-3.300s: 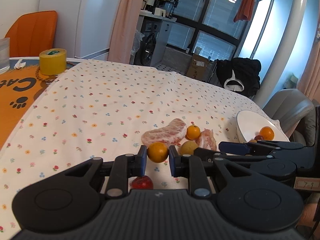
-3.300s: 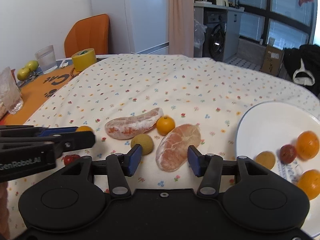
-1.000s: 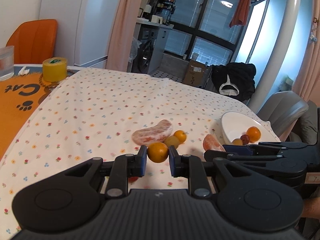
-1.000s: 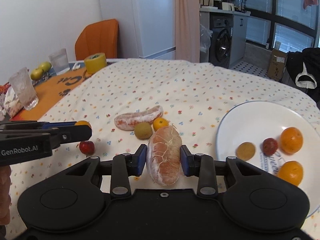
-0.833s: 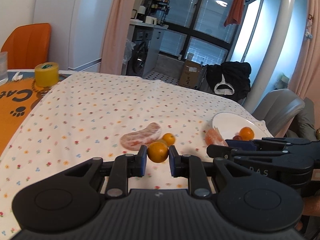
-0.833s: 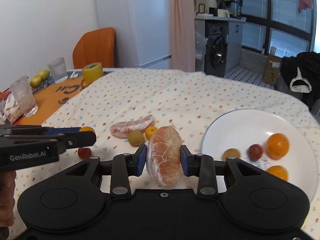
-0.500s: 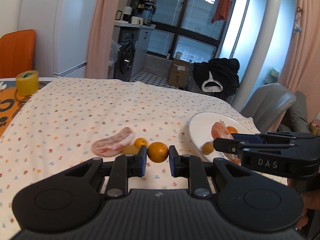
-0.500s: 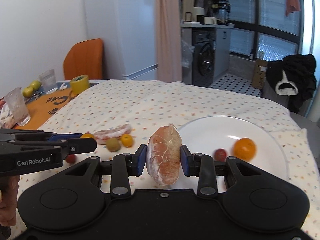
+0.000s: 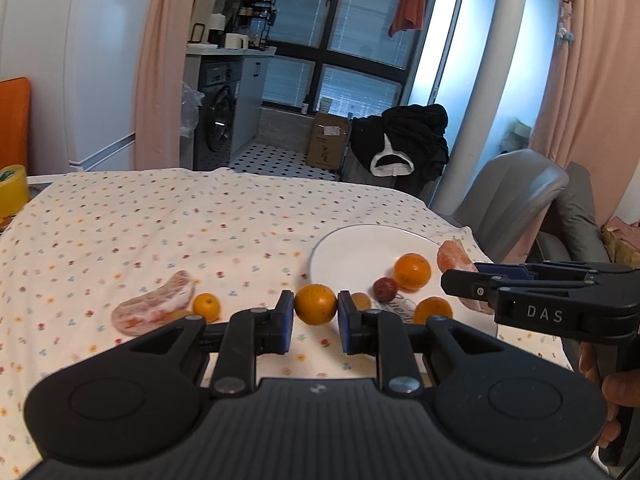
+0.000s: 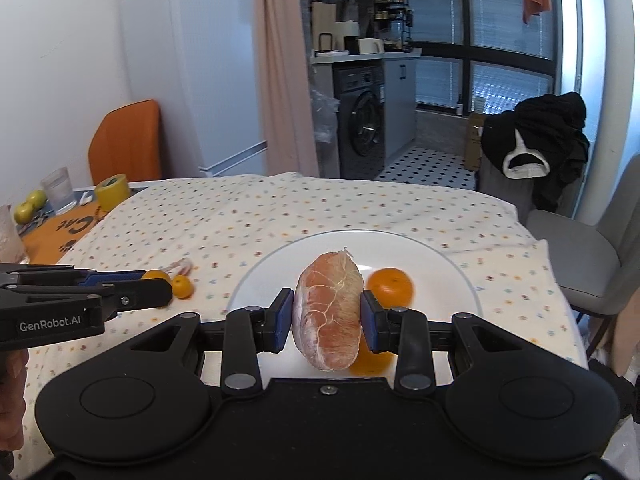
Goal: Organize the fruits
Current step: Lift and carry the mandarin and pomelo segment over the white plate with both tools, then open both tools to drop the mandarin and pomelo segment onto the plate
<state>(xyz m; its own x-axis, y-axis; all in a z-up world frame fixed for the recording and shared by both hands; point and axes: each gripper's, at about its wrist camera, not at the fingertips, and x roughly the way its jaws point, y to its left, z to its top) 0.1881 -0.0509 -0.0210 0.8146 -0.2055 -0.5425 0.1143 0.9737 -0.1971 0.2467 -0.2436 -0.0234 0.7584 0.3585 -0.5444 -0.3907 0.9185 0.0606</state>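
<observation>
My left gripper (image 9: 315, 316) is shut on a small orange (image 9: 315, 304), held above the tablecloth just left of the white plate (image 9: 352, 248). My right gripper (image 10: 326, 316) is shut on a peeled pomelo segment (image 10: 328, 316) and holds it over the white plate (image 10: 280, 268). In the left wrist view the plate carries two oranges (image 9: 412, 271), a dark red fruit (image 9: 385, 288) and a yellowish fruit (image 9: 361, 301). On the cloth lie another pomelo segment (image 9: 154, 309) and a small orange (image 9: 206, 306).
A floral tablecloth (image 9: 160, 224) covers the table. At its far left stand a yellow tape roll (image 10: 113, 192), a glass (image 10: 60, 190) and green fruit (image 10: 30, 204) on an orange mat. A grey chair (image 10: 592, 256) stands beyond the right table edge. A hand (image 9: 612, 392) holds the right gripper.
Both grippers have swung right towards the plate, each still holding its fruit. The pomelo segment now hangs over the plate; the left gripper's orange is close to the plate's left rim.
</observation>
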